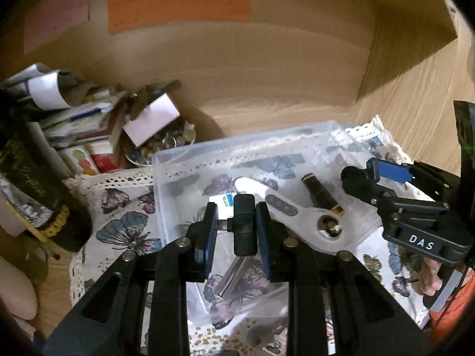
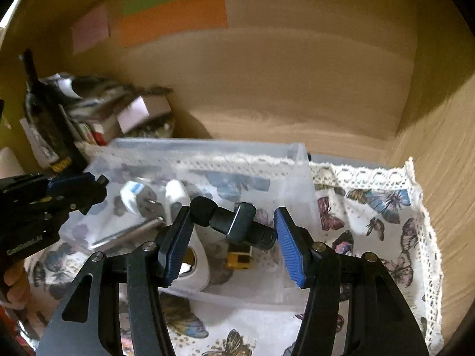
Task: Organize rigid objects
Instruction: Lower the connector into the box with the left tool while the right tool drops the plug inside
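Black linkage arms fill the bottom of both wrist views, and at their tips the left hand-held gripper (image 1: 237,225) has its blue pads clamped on a small black clip-like gadget (image 1: 244,225), holding it above the clear plastic bin (image 1: 166,160). That bin sits on a butterfly-print cloth with a lace edge (image 2: 383,204), spread over the wooden shelf (image 1: 267,89), whose back wall carries orange, green and pink paper strips (image 1: 178,7). Inside the bin lie a white flat tool with a round hole (image 1: 311,222), a dark tube with gold ends (image 1: 322,197), a metal key (image 1: 233,276) and a small white piece with a blue label (image 1: 222,200). Right of the bin, the right hand-held gripper (image 2: 234,234) has its pads spread apart, with the black gadget between them but not pinched. Left of the bin, a heap of cartons and papers (image 1: 74,124) crowds the corner beside a dish of coins (image 1: 166,144).
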Demonstrator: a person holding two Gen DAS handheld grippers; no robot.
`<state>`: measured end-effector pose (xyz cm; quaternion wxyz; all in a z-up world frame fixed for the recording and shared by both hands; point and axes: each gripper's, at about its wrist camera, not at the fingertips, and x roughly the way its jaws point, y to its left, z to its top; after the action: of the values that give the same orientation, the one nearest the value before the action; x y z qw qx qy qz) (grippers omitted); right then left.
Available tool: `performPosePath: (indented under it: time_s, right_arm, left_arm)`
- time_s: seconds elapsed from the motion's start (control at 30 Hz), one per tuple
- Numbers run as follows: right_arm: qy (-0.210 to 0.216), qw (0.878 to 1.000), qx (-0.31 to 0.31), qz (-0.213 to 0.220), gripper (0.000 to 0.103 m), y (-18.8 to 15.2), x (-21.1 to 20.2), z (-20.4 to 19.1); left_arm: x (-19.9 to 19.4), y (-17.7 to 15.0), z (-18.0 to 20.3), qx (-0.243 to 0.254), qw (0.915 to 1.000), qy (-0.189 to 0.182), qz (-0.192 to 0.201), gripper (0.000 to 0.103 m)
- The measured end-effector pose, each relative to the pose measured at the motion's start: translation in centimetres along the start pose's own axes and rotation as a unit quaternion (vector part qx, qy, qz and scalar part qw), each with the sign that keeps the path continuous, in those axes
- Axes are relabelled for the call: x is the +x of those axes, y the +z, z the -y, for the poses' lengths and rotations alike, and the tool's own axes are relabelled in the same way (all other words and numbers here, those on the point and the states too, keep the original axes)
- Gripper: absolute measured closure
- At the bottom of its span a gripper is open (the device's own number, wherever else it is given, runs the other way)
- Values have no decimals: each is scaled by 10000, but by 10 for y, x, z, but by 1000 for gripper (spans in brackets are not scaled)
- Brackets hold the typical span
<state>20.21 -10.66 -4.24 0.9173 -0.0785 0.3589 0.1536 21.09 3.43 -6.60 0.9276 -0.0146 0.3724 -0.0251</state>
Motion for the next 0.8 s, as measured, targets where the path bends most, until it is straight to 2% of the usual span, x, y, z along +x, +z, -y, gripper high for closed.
performPosePath:
  time_s: [0.1,0.27,0.37,0.43,0.57,0.67,0.73,0.8]
  right_arm:
    - [-17,9999,84,-120,50,-2,11,4]
    - [-85,9999,-44,-136,48,-2,15,0]
    - [-84,9998,-68,-147,46,-1,15,0]
    - [-23,9999,-39,-129,38,0,12,1]
    - [0,10000,-44,35,32,2,-2,1]
    - [86,9998,-58,148,28,3,-14,-2]
    - [148,9995,-105,247,21,2,-26,-4]
    - [189,9991,-180,322,20,-1,-36,-7]
  left_arm:
    - [14,-2,0,30,9999,-36,-157,78]
    - [22,-5,2,76,9998,69,-155,78]
    - [24,-5,3,79,9997,-5,-214,75]
    - [21,-4,2,61,9998,-41,-186,67]
    - [4,-2,2,60,10000,-63,-17,55]
    - [-11,-1,2,62,9999,-110,84,39]
    - [-22,-2,1,59,9998,-95,171,26]
    - [-35,-6,2,99,9995,-6,295,20]
